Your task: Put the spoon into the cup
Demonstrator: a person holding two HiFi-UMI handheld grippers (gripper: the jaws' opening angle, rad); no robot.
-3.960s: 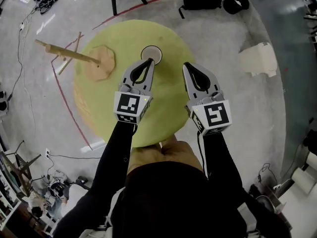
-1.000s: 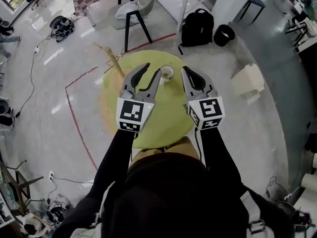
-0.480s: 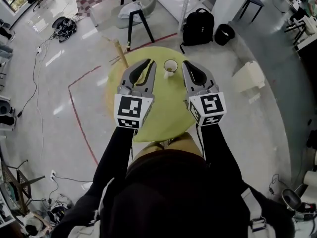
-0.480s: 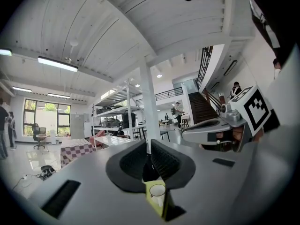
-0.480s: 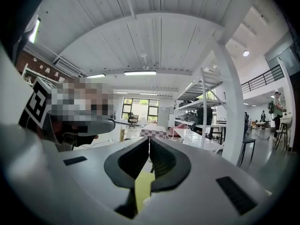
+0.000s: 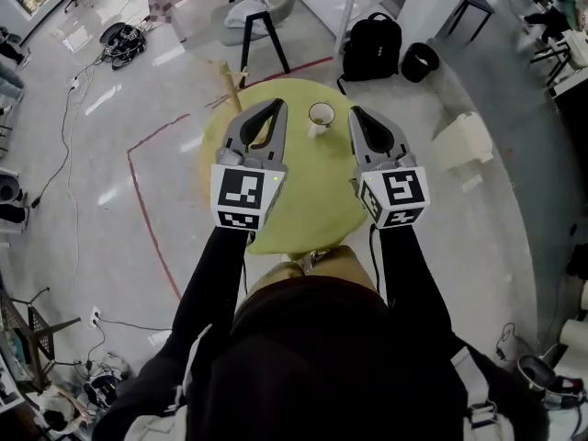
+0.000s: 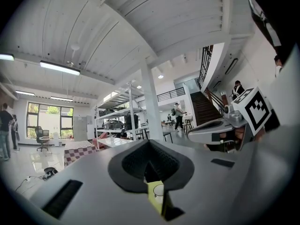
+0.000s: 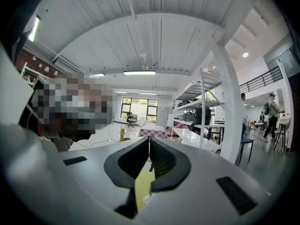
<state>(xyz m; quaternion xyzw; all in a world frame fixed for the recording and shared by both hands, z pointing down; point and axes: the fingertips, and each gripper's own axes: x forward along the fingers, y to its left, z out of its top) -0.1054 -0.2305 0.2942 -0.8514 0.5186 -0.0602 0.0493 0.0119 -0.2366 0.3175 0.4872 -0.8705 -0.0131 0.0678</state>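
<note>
A white cup (image 6: 321, 116) stands near the far edge of the round yellow-green table (image 6: 303, 200). I cannot make out a spoon in any view. My left gripper (image 6: 277, 107) hovers just left of the cup with its jaws shut and nothing between them. My right gripper (image 6: 356, 114) hovers just right of the cup, also shut and empty. In the left gripper view the shut left gripper (image 7: 149, 146) points level, and the cup (image 7: 158, 191) shows low down under the jaws. In the right gripper view the shut right gripper (image 8: 149, 139) stands over a strip of table (image 8: 140, 186).
A wooden post (image 6: 226, 79) rises at the table's far left edge. On the floor beyond are a chair (image 6: 259, 12), a black backpack (image 6: 372, 49), a black bin (image 6: 420, 62) and a white box (image 6: 464, 141). Red tape (image 6: 138, 191) marks the floor at left.
The left gripper's jaws went from wide open to shut with nothing in them. Both grippers lifted a little, and the cup now shows between their tips.
</note>
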